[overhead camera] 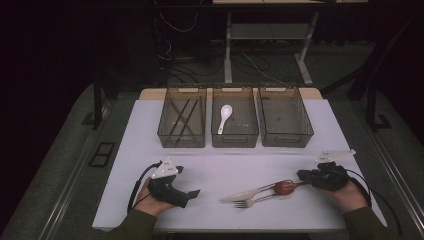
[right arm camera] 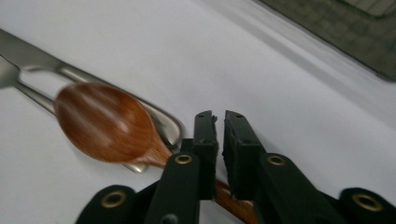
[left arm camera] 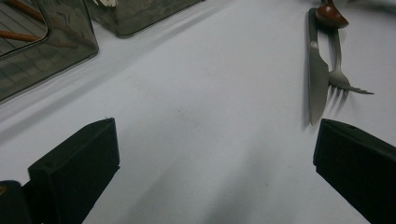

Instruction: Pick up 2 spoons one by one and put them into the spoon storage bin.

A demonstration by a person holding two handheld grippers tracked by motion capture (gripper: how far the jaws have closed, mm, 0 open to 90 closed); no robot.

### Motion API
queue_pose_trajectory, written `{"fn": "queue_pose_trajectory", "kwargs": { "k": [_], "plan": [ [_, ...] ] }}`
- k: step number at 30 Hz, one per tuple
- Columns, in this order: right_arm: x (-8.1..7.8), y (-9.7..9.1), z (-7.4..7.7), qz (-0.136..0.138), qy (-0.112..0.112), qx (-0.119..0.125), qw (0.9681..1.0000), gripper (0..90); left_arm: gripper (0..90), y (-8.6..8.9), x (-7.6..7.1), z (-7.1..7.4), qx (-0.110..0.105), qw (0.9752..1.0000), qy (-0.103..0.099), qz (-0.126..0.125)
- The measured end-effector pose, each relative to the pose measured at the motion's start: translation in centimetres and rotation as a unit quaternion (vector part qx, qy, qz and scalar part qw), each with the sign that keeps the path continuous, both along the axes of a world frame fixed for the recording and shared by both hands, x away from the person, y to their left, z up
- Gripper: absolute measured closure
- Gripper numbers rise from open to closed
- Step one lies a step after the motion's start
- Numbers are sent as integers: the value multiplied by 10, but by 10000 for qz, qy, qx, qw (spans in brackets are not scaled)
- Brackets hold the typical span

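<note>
Along the desk's (overhead camera: 150,150) far edge stand 3 smoky bins: the left bin (overhead camera: 182,122) holds brown chopsticks (overhead camera: 182,119), the middle bin (overhead camera: 235,122) a white spoon (overhead camera: 224,117), the right bin (overhead camera: 285,120) nothing. Near the front edge, the left gripper (overhead camera: 192,193) rests in its hand, jaws wide. The right gripper (overhead camera: 303,175) clamps the wooden spoon's (overhead camera: 285,187) handle, its bowl over the knife (overhead camera: 247,194) and fork (overhead camera: 254,201).

High view overlooks table (overhead camera: 215,165), gripper views skim it, sharing cutlery
</note>
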State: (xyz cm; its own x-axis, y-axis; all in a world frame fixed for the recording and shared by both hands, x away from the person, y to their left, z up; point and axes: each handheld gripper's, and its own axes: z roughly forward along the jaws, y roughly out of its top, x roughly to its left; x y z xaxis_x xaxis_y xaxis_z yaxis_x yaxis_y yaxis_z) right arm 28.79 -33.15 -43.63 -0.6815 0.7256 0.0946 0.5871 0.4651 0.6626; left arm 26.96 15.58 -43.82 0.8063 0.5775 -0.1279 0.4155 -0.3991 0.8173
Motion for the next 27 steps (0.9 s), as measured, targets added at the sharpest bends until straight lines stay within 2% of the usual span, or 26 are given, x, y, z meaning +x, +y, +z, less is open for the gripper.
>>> {"fn": "queue_pose_trajectory", "kwargs": {
  "k": [5,9,12,17,24,27],
  "plan": [
    [0,-3,-3,4,113,-114,9999,895,0,1,0,0,-1,10000,6,-7],
    [-2,-4,-4,-17,264,-120,9996,896,0,0,0,0,-27,10000,9,-27],
    [-5,-7,-3,-12,271,-98,9996,896,0,1,0,0,-35,10000,17,-28],
    [-13,-10,-2,-17,403,-74,9992,896,0,1,0,0,-42,10000,26,-35],
    [-17,-10,-2,25,368,-83,9993,892,0,0,0,0,-42,10000,40,-59],
    [-17,-10,1,75,305,105,9995,839,0,-1,0,0,-42,10000,43,-69]
  ]
}}
